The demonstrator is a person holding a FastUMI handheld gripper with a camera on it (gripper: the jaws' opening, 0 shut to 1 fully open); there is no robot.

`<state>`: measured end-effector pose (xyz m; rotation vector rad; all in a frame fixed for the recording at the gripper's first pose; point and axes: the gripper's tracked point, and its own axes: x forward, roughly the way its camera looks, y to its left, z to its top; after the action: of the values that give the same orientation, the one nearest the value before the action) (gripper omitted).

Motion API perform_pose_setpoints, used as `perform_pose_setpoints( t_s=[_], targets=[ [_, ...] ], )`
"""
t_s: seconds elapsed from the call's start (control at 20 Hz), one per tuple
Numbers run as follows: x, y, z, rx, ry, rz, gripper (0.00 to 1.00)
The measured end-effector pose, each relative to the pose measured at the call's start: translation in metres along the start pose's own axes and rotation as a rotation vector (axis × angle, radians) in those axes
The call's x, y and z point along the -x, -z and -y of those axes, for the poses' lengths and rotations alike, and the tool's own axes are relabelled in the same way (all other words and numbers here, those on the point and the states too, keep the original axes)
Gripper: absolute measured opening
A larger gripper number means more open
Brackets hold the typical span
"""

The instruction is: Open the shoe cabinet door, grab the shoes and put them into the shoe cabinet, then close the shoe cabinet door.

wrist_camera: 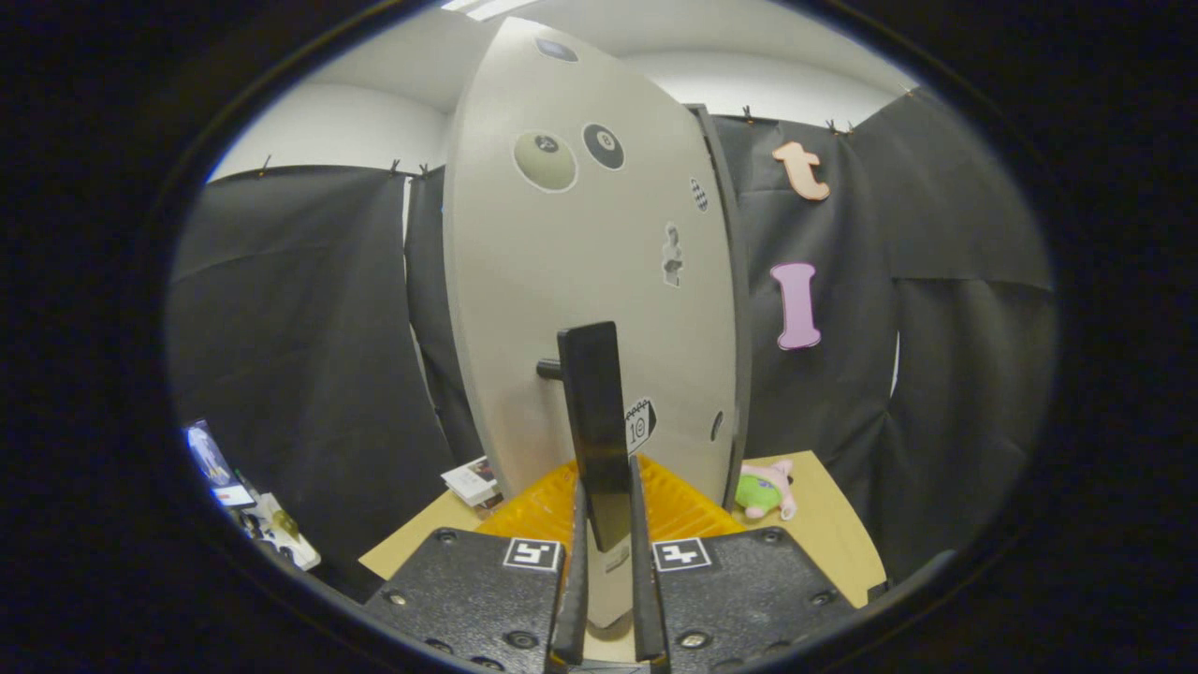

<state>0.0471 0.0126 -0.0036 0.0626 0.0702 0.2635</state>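
Gripper view: gripper [608, 524] clamped on one dark handle [596, 421] of one cabinet door [571, 281].

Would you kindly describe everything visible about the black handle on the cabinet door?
The flat black bar handle stands upright on the pale grey cabinet door, held off it by a short dark peg. It looks smooth and slightly glossy. Its lower end sits between the tool fingers, which close on it from both sides.
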Motion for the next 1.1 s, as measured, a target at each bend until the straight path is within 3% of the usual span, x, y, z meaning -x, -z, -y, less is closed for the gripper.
perform_pose_setpoints(
  t_s=[0.3, 0.65, 0.85, 1.1],
  targets=[
    [0.034, 0.000, 0.056, -0.025, 0.010, -0.018, 0.15],
    [0.055, -0.007, 0.147, 0.001, 0.187, 0.000, 0.05],
    [0.054, -0.007, 0.148, -0.053, 0.105, -0.005, 0.04],
    [0.057, -0.003, 0.150, -0.002, 0.136, -0.009, 0.04]
  ],
)
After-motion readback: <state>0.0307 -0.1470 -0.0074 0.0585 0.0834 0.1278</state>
